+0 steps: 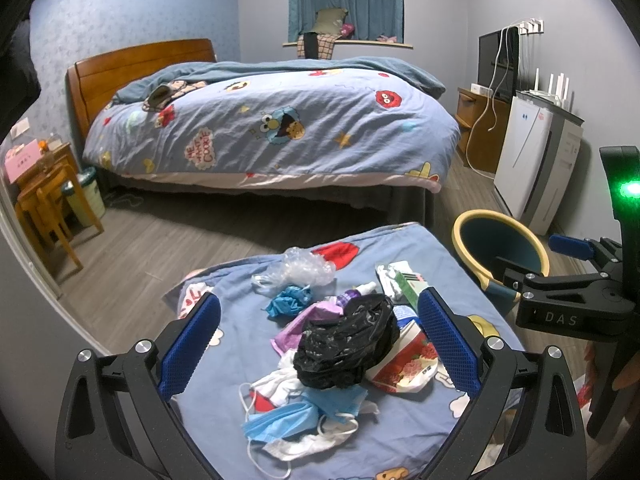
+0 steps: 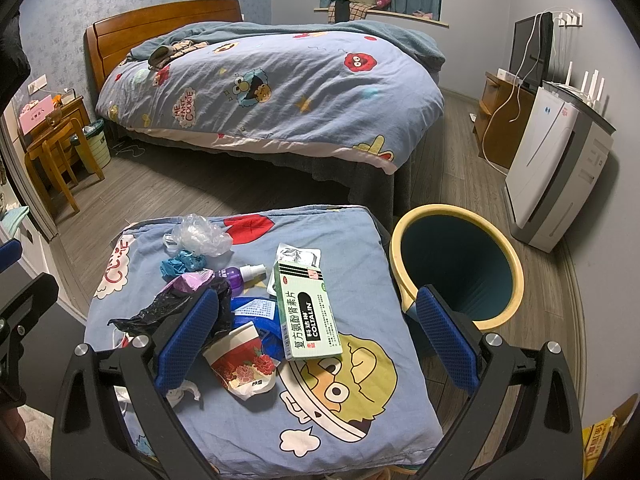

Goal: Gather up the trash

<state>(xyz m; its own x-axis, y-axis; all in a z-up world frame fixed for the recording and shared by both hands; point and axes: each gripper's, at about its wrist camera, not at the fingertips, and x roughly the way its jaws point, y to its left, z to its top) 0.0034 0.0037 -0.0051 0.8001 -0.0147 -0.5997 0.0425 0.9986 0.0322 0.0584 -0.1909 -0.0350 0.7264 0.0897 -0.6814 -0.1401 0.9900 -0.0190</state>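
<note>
We start at the left side. Our left gripper is spread wide and holds nothing; it hangs over the heap of trash on the blue cartoon cushion, with its pads on both sides of the crumpled black plastic bag but not touching it. We judge that it is aimed like this because the bag lies on top of the pile and is the easiest thing to take first. Under the bag lie blue face masks, which are soft and flat, so they will probably be harder to pinch.

Farther back on the cushion are a clear plastic wrap, a blue crumpled glove and a small purple spray bottle.

Moving to the middle, the crushed paper cup with red flowers lies on its side, partly under the black bag. Next to it is the green medicine box, flat on the cushion, with a silver blister sheet behind it.

Our right gripper is also wide and empty, hanging above the box and the cup. The box seems its nearest target.

At the right, the yellow-rimmed bin stands on the floor just beside the cushion. It looks empty, so we think no collecting is done yet. It is placed close, probably so each piece needs only a short carry.
</note>
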